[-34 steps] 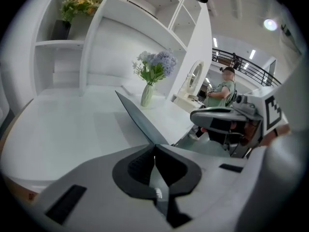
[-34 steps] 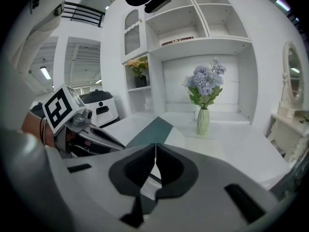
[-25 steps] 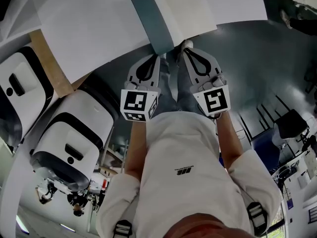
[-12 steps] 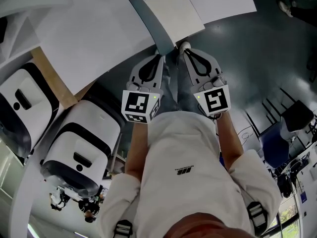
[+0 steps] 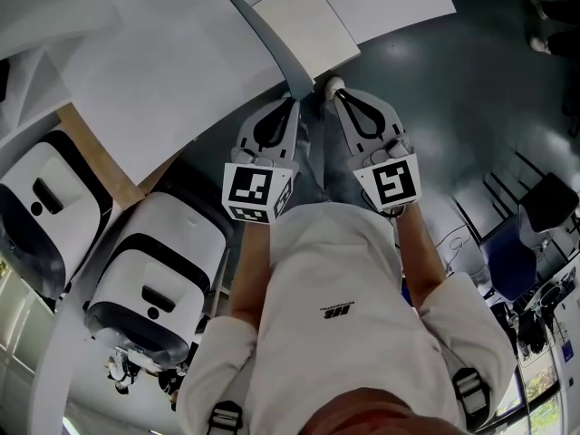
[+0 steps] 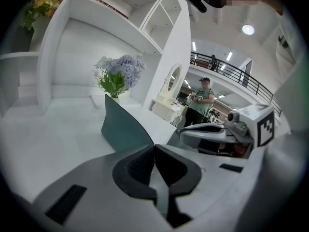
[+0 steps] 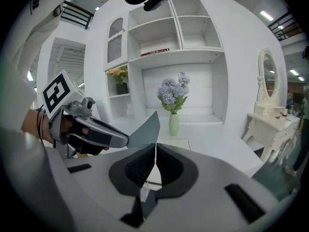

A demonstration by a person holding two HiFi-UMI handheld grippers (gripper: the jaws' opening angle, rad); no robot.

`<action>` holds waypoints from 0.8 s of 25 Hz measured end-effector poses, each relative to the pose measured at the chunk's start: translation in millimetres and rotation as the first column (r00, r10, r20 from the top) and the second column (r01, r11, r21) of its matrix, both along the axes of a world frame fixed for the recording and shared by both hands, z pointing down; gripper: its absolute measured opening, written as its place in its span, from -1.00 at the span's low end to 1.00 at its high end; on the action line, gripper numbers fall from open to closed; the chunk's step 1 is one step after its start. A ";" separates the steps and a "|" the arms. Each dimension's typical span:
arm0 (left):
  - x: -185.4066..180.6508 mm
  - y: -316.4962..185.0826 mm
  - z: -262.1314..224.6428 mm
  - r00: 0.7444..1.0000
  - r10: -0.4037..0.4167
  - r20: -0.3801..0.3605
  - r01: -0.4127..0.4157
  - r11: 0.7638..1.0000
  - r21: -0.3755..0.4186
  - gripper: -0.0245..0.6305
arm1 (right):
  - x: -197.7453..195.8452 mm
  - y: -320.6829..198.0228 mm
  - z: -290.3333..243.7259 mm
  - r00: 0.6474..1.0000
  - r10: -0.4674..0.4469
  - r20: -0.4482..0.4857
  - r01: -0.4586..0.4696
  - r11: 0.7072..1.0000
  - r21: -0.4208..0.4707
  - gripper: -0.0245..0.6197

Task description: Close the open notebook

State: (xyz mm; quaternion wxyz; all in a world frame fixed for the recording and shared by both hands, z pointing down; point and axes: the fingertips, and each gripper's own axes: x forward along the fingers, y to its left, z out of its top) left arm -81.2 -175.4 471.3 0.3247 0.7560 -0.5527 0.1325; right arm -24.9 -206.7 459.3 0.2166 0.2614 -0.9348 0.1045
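The notebook lies on the white table, its white page facing up. Its teal cover stands raised along the left side. My left gripper is shut on the cover's near corner; in the left gripper view the cover rises straight out of the closed left gripper. My right gripper is shut just off the notebook's near edge, beside the left one. In the right gripper view only a thin white line shows at the shut right gripper, with the cover tilted to its left.
A vase of pale blue flowers stands on the table behind the notebook, before white shelving. Two white and black machines sit on the floor at the left, by a wooden strip. Dark floor lies to the right.
The teal cover has swung up from nearly flat to steeply raised, so it looks narrower. Both grippers stay close together at the notebook's near edge.
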 end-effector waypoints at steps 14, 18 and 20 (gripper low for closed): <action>28.4 -27.3 4.3 0.999 0.047 -0.005 -0.047 0.999 0.000 -0.93 | 27.1 -20.9 5.8 0.999 0.038 -0.006 -0.038 0.999 -0.010 -0.93; 35.6 -34.3 6.8 0.998 0.060 -0.005 -0.060 0.998 -0.002 -0.93 | 34.1 -26.5 8.7 0.999 0.048 -0.009 -0.048 0.999 -0.016 -0.93; 39.2 -37.6 7.9 0.998 0.068 -0.005 -0.068 0.998 -0.004 -0.93 | 37.3 -29.1 9.9 0.999 0.053 -0.011 -0.053 0.998 -0.020 -0.93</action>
